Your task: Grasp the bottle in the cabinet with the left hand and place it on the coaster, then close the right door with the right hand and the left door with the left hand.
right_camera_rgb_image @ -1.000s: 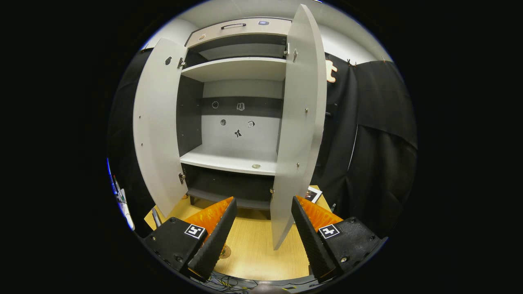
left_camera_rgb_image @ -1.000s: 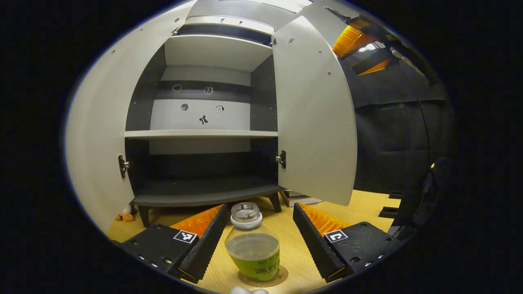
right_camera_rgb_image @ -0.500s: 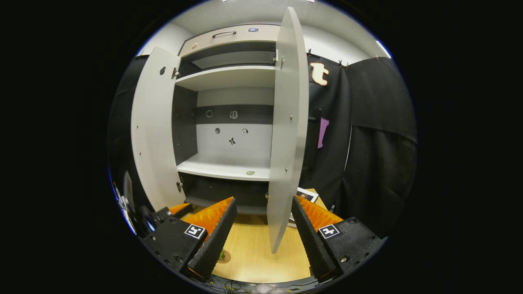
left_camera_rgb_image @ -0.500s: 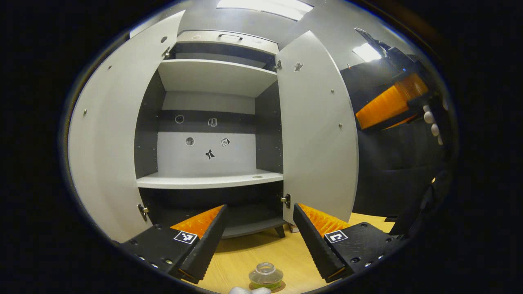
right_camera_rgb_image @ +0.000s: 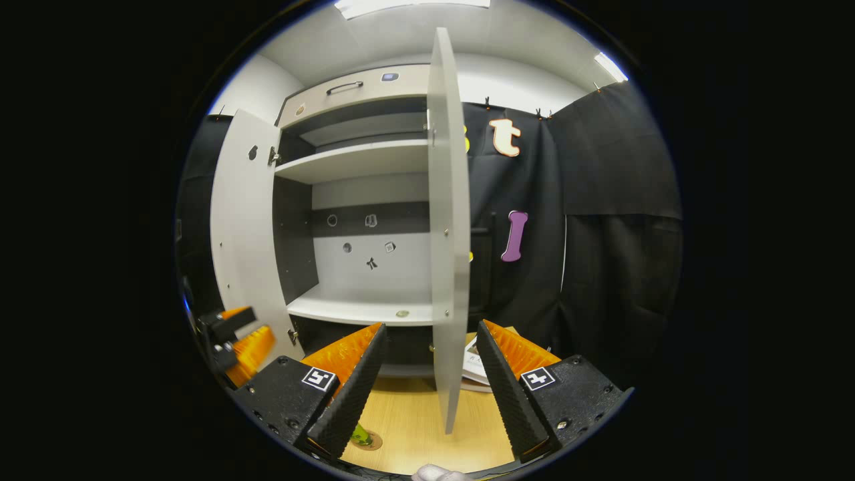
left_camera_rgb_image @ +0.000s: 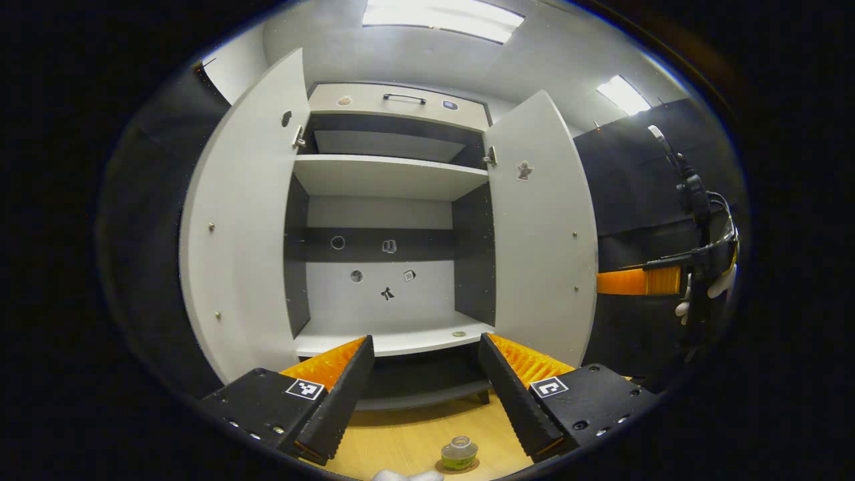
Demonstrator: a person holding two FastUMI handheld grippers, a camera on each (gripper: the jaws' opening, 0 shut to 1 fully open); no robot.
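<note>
On the far side of the wooden table (left_camera_rgb_image: 407,437) stood the cabinet (left_camera_rgb_image: 391,220), both of its doors swung open. At the left, in the left gripper view, the left door (left_camera_rgb_image: 244,220) hung wide, showing its pale inner face. To its right ran 2 pale shelves: the upper shelf (left_camera_rgb_image: 387,175) and the middle shelf (left_camera_rgb_image: 394,341), which carried a small round mark near its right end. Nearer the camera, the left gripper (left_camera_rgb_image: 422,391) hovered above the table with its fingers spread well apart and nothing between them. Below that gap, at the near edge, the bottle (left_camera_rgb_image: 458,453) stood upright on the coaster (left_camera_rgb_image: 461,465), apart from both fingers. Farther right hung the right door (left_camera_rgb_image: 544,234), and beyond it, against the black cloth, the right gripper (left_camera_rgb_image: 638,281) was held by a white-gloved hand (left_camera_rgb_image: 718,287). In the right gripper view, the left gripper (right_camera_rgb_image: 244,341) appeared at the left edge, near the left door (right_camera_rgb_image: 244,234). The right gripper (right_camera_rgb_image: 429,387) had its fingers wide apart and gripped nothing; the right door (right_camera_rgb_image: 447,234) stood edge-on, its lower corner lying between them farther off. A low part of the bottle (right_camera_rgb_image: 361,435) and the coaster (right_camera_rgb_image: 371,441) peeked out beside the left finger, and some booklets (right_camera_rgb_image: 475,367) lay on the table right of the door.
</note>
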